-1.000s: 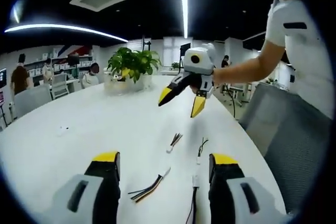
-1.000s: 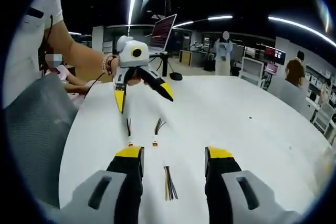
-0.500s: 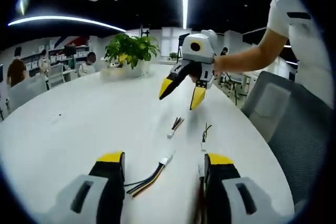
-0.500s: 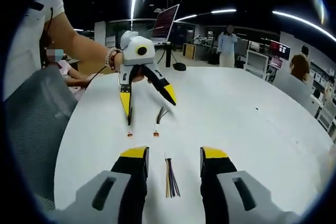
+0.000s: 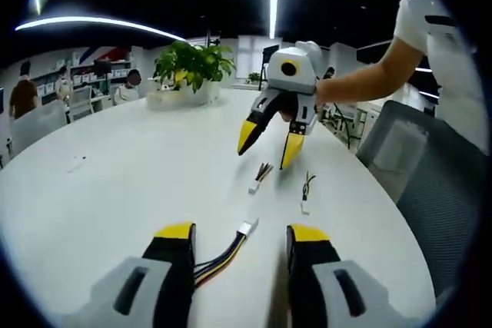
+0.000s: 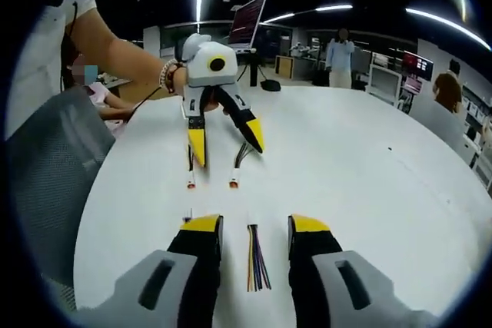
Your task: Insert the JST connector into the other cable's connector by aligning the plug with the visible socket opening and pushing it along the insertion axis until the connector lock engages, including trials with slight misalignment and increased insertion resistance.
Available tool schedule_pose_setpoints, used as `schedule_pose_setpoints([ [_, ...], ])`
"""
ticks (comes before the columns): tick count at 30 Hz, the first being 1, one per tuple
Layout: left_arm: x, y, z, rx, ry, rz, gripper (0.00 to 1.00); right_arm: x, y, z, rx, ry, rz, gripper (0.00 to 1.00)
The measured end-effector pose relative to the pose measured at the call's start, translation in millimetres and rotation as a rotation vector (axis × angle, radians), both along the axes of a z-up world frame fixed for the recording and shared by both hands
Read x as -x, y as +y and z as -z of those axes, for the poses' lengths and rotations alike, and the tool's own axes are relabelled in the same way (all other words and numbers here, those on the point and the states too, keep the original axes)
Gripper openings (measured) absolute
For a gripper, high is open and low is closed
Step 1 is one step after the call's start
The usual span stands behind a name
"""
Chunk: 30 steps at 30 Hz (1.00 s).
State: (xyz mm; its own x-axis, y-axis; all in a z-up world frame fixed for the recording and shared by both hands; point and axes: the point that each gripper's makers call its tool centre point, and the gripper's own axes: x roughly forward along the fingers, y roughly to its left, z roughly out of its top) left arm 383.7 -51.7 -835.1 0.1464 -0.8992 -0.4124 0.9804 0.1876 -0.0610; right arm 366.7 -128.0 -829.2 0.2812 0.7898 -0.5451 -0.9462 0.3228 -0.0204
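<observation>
Left gripper (image 5: 240, 232) has closed in on multicolour ribbon cable with white JST plug (image 5: 227, 247), now lower centre between its jaws; jaws narrower than second ago, not yet touching. Right gripper (image 5: 270, 147) has dropped toward two short pigtails with white connectors (image 5: 257, 180) mid-frame, jaws wide, empty. White round table (image 5: 115, 190). Likely pre-grasp, mating not started.

Three short cable pieces lie flat and apart on the white worktop: a multicolour ribbon cable (image 5: 225, 246) with white JST connector (image 5: 247, 227), and two dark-wired connector leads (image 5: 259, 177) (image 5: 307, 191).
</observation>
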Motion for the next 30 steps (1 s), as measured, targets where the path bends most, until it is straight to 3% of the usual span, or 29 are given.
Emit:
schedule_pose_setpoints([
  [10,0.8,-7.1,2.3,0.011,0.012,0.012,0.33,-1.9,2.2,7.7,-0.009,-0.002,-0.011,0.21],
  [14,4.0,-10.2,4.9,0.007,0.015,0.031,0.27,-0.3,2.2,10.6,-0.009,0.001,-0.028,0.13],
  [30,5.0,-13.5,10.0,-0.002,0.010,0.059,0.16,-2.0,4.2,21.1,-0.002,0.017,-0.027,0.11],
])
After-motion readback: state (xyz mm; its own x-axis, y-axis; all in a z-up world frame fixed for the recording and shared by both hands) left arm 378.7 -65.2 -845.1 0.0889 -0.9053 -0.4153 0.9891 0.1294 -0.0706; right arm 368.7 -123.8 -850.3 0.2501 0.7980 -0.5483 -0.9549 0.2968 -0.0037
